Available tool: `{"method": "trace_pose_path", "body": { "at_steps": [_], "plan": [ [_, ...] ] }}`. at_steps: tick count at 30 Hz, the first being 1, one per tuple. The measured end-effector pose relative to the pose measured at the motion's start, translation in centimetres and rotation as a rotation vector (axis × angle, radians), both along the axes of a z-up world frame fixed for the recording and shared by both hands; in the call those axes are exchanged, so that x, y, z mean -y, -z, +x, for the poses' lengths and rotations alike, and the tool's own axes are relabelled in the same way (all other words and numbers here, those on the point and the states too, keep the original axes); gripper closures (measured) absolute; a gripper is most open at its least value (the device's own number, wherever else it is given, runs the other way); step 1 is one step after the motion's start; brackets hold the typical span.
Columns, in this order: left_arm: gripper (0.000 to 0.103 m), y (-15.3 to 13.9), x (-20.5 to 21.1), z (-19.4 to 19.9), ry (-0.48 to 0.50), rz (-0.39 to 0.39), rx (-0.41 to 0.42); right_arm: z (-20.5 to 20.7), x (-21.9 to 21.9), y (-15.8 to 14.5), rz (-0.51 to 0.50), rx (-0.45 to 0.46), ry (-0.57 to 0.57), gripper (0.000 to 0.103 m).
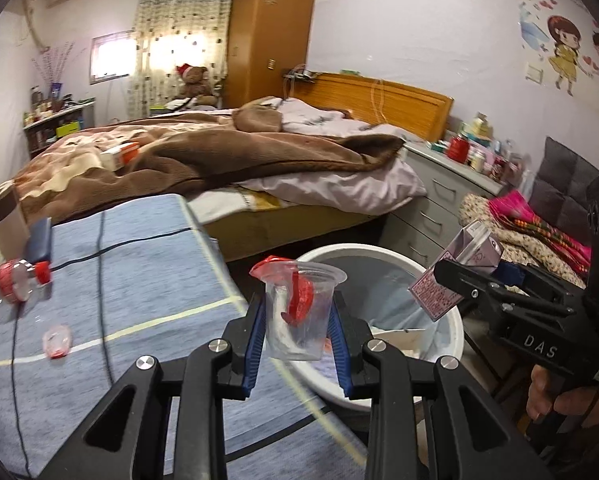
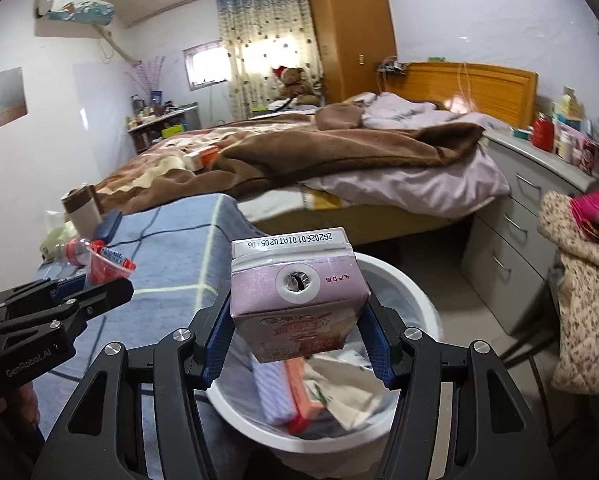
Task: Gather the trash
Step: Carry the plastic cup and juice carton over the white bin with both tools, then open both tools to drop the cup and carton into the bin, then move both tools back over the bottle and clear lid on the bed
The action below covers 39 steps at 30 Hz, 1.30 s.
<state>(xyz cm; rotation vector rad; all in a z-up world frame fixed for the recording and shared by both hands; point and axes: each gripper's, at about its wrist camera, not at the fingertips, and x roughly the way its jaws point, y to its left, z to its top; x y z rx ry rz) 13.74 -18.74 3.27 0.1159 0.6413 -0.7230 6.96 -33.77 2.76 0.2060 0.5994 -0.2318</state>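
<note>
My left gripper (image 1: 297, 320) is shut on a clear plastic cup (image 1: 299, 312) with a red torn lid, held at the near rim of the white trash bin (image 1: 455, 332). My right gripper (image 2: 295, 320) is shut on a pink milk carton (image 2: 295, 300), held over the bin (image 2: 427, 300), which holds several cartons and wrappers. The right gripper with its carton (image 1: 455, 268) also shows in the left wrist view, and the left gripper (image 2: 99, 288) with its cup shows in the right wrist view.
A table under a blue cloth (image 1: 139, 280) carries a plastic bottle (image 1: 15, 284), a small clear wrapper (image 1: 57, 340), a black cable and a paper cup (image 1: 3, 220). Behind stand the bed (image 1: 239, 148), grey drawers (image 1: 439, 200) and a chair with clothes (image 1: 539, 232).
</note>
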Motion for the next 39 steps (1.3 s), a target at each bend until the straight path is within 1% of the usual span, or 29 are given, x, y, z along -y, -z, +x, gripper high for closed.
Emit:
{"method": "trace_pose_path", "body": {
  "at_steps": [6,9,17,19,20,21,24,26,30,36,39],
  "plan": [
    [0.071,0.9,2.8,-0.1,0.051,0.029,-0.018,-0.9,1.7,1.2,0.011,-0.039,0.047,0.044],
    [0.071,1.4,3.9,0.0,0.071,0.041,-0.029,-0.9,2.1,1.7,0.0,-0.062,0.062,0.044],
    [0.071,2.3,5.6,0.3,0.087,0.072,-0.038,-0.8,3.3,2.8,0.018,-0.107,0.079,0.044],
    [0.062,2.4,5.8,0.4,0.085,0.076,-0.041,-0.7,3.3,2.9,0.017,-0.116,0.082,0.044],
    [0.05,2.5,5.9,0.5,0.085,0.074,-0.046,-0.7,3.3,2.9,0.017,-0.118,0.081,0.044],
    [0.045,2.6,5.9,0.6,0.086,0.068,-0.049,-0.7,3.3,3.0,0.018,-0.121,0.08,0.044],
    [0.045,2.7,5.8,0.8,0.088,0.06,-0.06,-0.6,3.4,3.1,0.013,-0.129,0.085,0.042],
    [0.045,2.6,5.6,0.8,0.083,0.059,-0.06,-0.7,3.4,3.0,0.01,-0.12,0.088,0.034],
    [0.041,2.5,5.1,0.9,0.07,0.053,-0.056,-0.8,3.5,2.8,0.01,-0.109,0.096,0.034],
    [0.041,1.8,3.6,1.0,0.04,0.031,-0.05,-1.0,3.1,2.3,0.003,-0.091,0.094,0.034],
    [0.04,1.4,2.5,0.9,0.018,0.02,-0.034,-0.8,2.5,2.0,-0.001,-0.076,0.085,0.034]
  ]
}}
